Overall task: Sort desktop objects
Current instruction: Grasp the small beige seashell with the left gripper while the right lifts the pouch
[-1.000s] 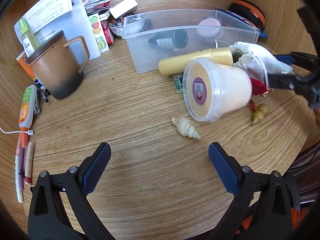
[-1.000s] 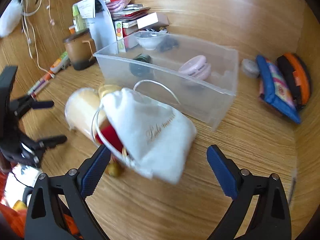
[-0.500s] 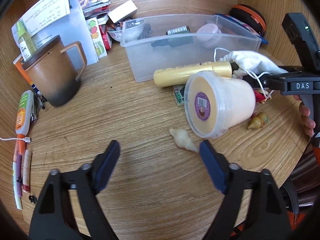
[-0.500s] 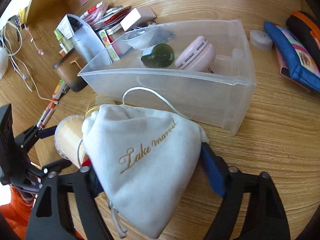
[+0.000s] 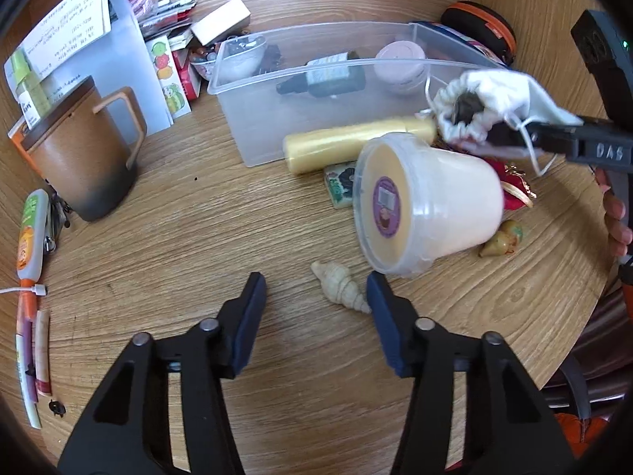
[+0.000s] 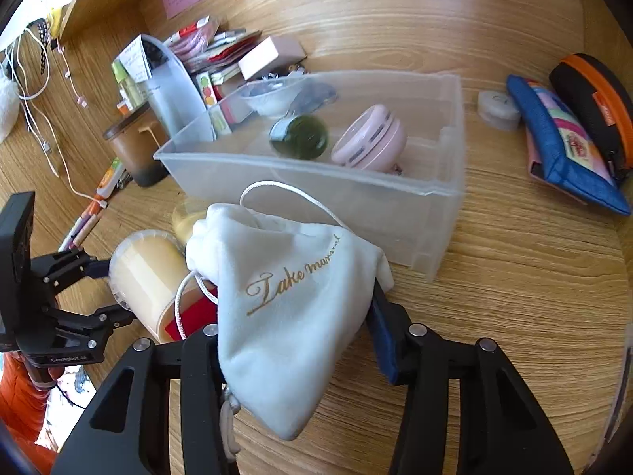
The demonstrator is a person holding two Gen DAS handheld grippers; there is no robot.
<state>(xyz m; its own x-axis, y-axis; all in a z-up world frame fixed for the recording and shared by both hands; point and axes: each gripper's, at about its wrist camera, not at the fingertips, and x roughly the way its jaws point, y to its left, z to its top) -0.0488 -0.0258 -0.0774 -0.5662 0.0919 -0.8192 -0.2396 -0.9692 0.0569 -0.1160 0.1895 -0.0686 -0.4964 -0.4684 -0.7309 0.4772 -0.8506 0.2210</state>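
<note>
My right gripper (image 6: pixel 294 316) is shut on a white drawstring pouch (image 6: pixel 292 301) and holds it above the desk, in front of the clear plastic bin (image 6: pixel 431 206). The pouch also shows in the left wrist view (image 5: pixel 490 103), mouth open. My left gripper (image 5: pixel 316 297) is open and empty, low over the desk, its fingers either side of a cream seashell (image 5: pixel 340 285). A tipped yellow-lidded tub (image 5: pixel 427 209) lies just beyond. The bin holds a dark bottle (image 6: pixel 300 136) and a pink round case (image 6: pixel 372 138).
A yellow tube (image 5: pixel 356 142), a red pouch (image 5: pixel 514 186) and a small gourd charm (image 5: pixel 502 237) lie near the tub. A brown mug (image 5: pixel 83 158) stands left, with pens (image 5: pixel 31 340) at the edge. Blue and orange-black pouches (image 6: pixel 565 142) lie right of the bin.
My right gripper closed on the white pouch and lifted it toward the bin. My left gripper moved forward to the seashell and narrowed its opening.
</note>
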